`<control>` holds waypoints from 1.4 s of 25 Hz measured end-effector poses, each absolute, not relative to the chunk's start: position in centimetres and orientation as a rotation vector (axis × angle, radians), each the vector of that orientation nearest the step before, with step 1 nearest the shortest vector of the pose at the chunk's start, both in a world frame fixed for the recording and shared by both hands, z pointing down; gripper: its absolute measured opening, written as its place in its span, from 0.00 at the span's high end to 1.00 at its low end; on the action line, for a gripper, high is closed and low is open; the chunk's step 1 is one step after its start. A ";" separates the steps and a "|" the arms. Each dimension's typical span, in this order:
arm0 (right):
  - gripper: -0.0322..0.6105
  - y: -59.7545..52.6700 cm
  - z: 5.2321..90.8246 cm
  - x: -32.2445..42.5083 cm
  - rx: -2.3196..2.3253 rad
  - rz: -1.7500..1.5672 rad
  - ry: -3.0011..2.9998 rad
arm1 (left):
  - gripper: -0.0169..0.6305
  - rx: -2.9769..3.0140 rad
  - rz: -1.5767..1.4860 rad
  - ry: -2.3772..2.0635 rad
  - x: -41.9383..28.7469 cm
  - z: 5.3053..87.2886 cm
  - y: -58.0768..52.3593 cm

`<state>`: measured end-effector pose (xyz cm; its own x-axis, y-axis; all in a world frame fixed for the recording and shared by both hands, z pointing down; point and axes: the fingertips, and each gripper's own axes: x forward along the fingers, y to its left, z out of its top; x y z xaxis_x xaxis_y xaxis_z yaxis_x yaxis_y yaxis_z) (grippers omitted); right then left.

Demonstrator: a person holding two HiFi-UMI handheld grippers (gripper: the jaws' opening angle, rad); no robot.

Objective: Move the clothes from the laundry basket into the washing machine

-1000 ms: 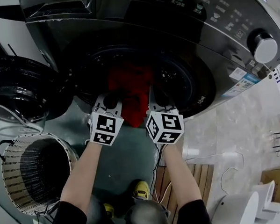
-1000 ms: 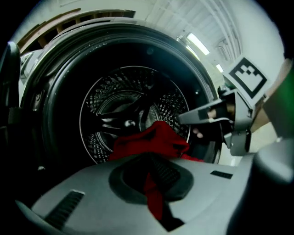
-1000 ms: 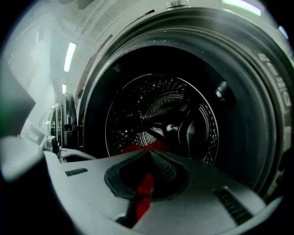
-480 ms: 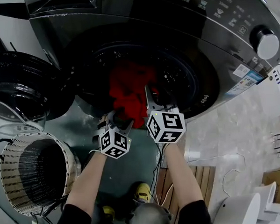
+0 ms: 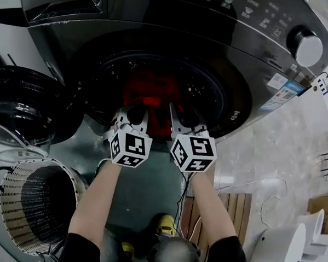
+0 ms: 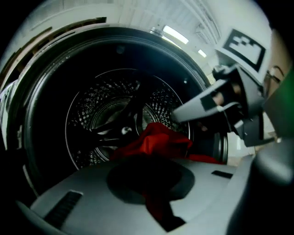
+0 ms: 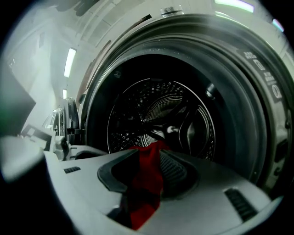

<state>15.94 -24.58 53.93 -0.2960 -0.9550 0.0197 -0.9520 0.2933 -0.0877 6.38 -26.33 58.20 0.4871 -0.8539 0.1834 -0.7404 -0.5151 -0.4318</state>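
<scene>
At the washing machine (image 5: 242,52) door opening: one red garment (image 5: 151,90), pinched by left hand-held gripper (image 5: 131,114) and right hand-held gripper (image 5: 184,113), both jaw pairs just tightened on it, likely to feed it inward.

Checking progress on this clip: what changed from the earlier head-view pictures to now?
The left tongs drew back, then returned to the washing machine, jaws just closing on the red garment, which now lies deeper inside instead of hanging over the lip. The right tongs barely moved, jaws closing slightly on it. Laundry basket unchanged.
</scene>
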 end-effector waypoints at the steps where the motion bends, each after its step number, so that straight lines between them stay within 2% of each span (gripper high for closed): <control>1: 0.73 -24.5 53.8 16.0 -1.840 -0.127 2.494 | 0.91 -2.442 -0.516 1.360 6.8 57.0 -27.4; 7: 0.74 -23.6 53.7 16.7 -1.813 -0.151 2.483 | 0.91 -2.419 -0.401 1.435 9.4 52.0 -33.9; 11: 0.74 -23.5 53.7 16.4 -1.778 -0.138 2.520 | 0.89 -2.471 -0.461 1.652 9.2 52.7 -38.7; 13: 0.74 -23.5 53.7 16.3 -1.767 -0.128 2.531 | 0.66 -2.518 -0.485 1.654 9.7 53.2 -39.3; 14: 0.74 -23.4 53.8 16.3 -1.763 -0.135 2.531 | 0.60 -2.524 -0.458 1.632 9.9 52.9 -39.2; 21: 0.75 -22.3 56.1 15.8 -1.725 -0.250 2.578 | 0.63 -2.621 -0.312 1.381 10.5 49.7 -35.4; 26: 0.74 -21.9 56.3 16.3 -1.749 -0.241 2.526 | 0.62 -2.646 -0.593 1.060 11.4 56.5 -27.9; 29: 0.74 -21.7 56.3 16.9 -1.772 -0.258 2.496 | 0.53 -2.683 -0.781 1.016 11.7 61.6 -26.3; 30: 0.74 -21.6 56.3 17.0 -1.774 -0.255 2.493 | 0.53 -2.710 -0.836 1.030 11.6 62.9 -26.4; 31: 0.74 -21.5 56.2 17.1 -1.775 -0.248 2.494 | 0.53 -2.711 -0.896 1.049 11.5 64.1 -26.8; 32: 0.74 -21.4 56.2 17.2 -1.777 -0.244 2.497 | 0.60 -2.674 -0.956 1.075 11.3 64.9 -27.5; 34: 0.74 -21.3 56.5 17.3 -1.782 -0.248 2.502 | 0.92 -2.564 -1.030 1.162 10.9 65.5 -29.7; 35: 0.74 -21.3 56.5 17.3 -1.781 -0.252 2.505 | 0.92 -2.543 -1.034 1.222 10.7 65.4 -31.0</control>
<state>17.34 -21.27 56.55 -0.3318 -0.9422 0.0471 -0.9327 0.3202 -0.1659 10.66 -30.96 65.45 0.4349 -0.7321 0.5242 -0.6382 -0.6613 -0.3941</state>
